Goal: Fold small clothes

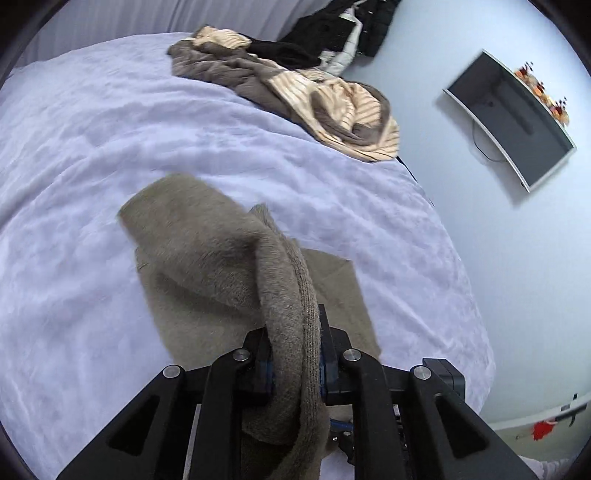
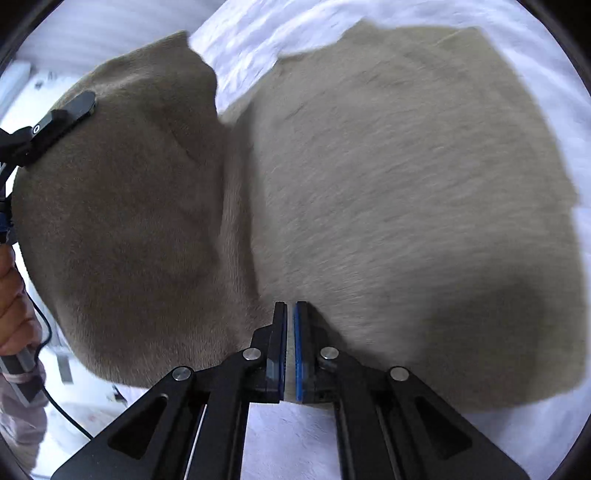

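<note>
Left hand-held gripper (image 1: pixel 295 354) clamps a bunched edge of the grey-brown garment (image 1: pixel 207 258), lifting it off the bed (image 1: pixel 74 147); right hand-held gripper (image 2: pixel 291 332) pinched shut at its near edge.

A bed (image 1: pixel 92 155) with a pale lilac cover (image 1: pixel 258 122) fills most of the room. Beyond it, on the right, stands a plain, pale blue-white wall (image 1: pixel 498 277) lit by soft, even light. A flat screen (image 1: pixel 517 122) hangs on that wall, a thin cable (image 1: pixel 480 147) trailing below it and something red and orange (image 1: pixel 543 92) along its top edge — too small to tell. Pale pleated curtains (image 1: pixel 129 22) close the far side.
</note>
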A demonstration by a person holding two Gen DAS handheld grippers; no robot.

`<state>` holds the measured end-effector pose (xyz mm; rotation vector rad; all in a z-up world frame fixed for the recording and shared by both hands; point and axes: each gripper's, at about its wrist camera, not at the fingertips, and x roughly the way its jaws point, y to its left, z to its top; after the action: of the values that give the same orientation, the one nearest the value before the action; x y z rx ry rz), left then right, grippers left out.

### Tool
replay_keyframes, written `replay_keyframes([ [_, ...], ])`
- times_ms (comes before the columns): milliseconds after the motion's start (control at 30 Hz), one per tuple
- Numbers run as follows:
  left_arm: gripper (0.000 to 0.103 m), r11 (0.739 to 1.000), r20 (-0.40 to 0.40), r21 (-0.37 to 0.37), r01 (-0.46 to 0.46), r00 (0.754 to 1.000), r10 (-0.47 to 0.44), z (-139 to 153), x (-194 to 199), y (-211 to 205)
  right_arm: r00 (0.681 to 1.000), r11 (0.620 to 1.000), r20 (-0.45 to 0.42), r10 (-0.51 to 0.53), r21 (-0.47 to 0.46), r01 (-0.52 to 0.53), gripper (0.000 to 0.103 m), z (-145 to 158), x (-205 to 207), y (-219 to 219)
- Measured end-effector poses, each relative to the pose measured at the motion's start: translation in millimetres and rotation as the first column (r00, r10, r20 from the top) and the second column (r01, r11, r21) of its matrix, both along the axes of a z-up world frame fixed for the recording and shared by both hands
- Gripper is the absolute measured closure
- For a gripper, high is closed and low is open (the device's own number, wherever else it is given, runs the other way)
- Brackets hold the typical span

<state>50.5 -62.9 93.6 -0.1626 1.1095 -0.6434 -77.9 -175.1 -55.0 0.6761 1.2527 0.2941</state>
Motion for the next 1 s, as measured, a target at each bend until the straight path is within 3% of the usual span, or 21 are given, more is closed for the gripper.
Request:
replay_keyframes([
  [133, 0.085, 0.996, -0.048, 0.022, 0.085, 0.995, -0.084, -37, 0, -67, 0.994, 0.991, -0.022, -0.107, 0.083, 0.109, 0.099, -7, -8, -45],
  [233, 0.086, 0.995, -0.094, 0.025, 0.097, 0.991, -0.095, -65, -9, -87, 0.989, 0.978, -0.058, -0.137, 0.148, 0.144, 0.099, -22, -7, -60],
  [333, 0.085, 0.992, -0.093, 0.075, 0.097, 0.992, -0.09, -74, -19, -93, 0.986, 0.964, -0.066, -0.152, 0.212, 0.162, 0.099, -32, -9, -70],
  [433, 0.084, 0.989, -0.046, 0.115, 0.089, 0.995, -0.084, -61, -25, -87, 0.976, 0.933, -0.07, -0.206, 0.287, 0.217, 0.097, -37, -14, -88],
  [500, 0.052, 0.99, -0.003, 0.132, 0.058, 0.998, -0.058, -48, -29, -73, 0.958, 0.891, -0.07, -0.278, 0.355, 0.285, 0.095, -39, -19, -106],
  [533, 0.01, 0.991, 0.034, 0.136, 0.02, 0.999, -0.025, -40, -30, -66, 0.946, 0.865, -0.074, -0.314, 0.389, 0.318, 0.085, -40, -21, -115],
  [567, 0.0, 0.992, 0.1, 0.125, -0.034, 0.995, 0.022, -29, -34, -53, 0.937, 0.84, -0.08, -0.341, 0.422, 0.342, 0.078, -42, -23, -121],
  [600, 0.0, 0.993, 0.134, 0.107, -0.054, 0.99, 0.039, -21, -35, -43, 0.926, 0.805, -0.091, -0.367, 0.468, 0.365, 0.064, -44, -24, -129],
  [633, 0.0, 0.993, 0.136, 0.106, -0.054, 0.99, 0.039, -17, -36, -34, 0.915, 0.765, -0.104, -0.39, 0.516, 0.385, 0.057, -47, -26, -136],
  [667, 0.0, 0.989, 0.129, 0.125, -0.072, 0.99, 0.056, -17, -34, -25, 0.907, 0.734, -0.11, -0.405, 0.552, 0.395, 0.055, -49, -26, -142],
  [733, 0.0, 0.979, 0.113, 0.157, -0.128, 0.987, 0.111, -24, -29, -7, 0.907, 0.715, -0.11, -0.408, 0.58, 0.391, 0.051, -52, -15, -136],
  [800, 0.0, 0.97, 0.066, 0.179, -0.168, 0.985, 0.158, -36, -24, 11, 0.922, 0.735, -0.112, -0.369, 0.572, 0.364, 0.051, -46, 0, -149],
  [1000, 0.0, 0.935, -0.021, 0.196, -0.296, 0.952, 0.306, -71, -22, 64, 0.979, 0.896, -0.082, -0.186, 0.395, 0.204, 0.051, -26, 52, -112],
])
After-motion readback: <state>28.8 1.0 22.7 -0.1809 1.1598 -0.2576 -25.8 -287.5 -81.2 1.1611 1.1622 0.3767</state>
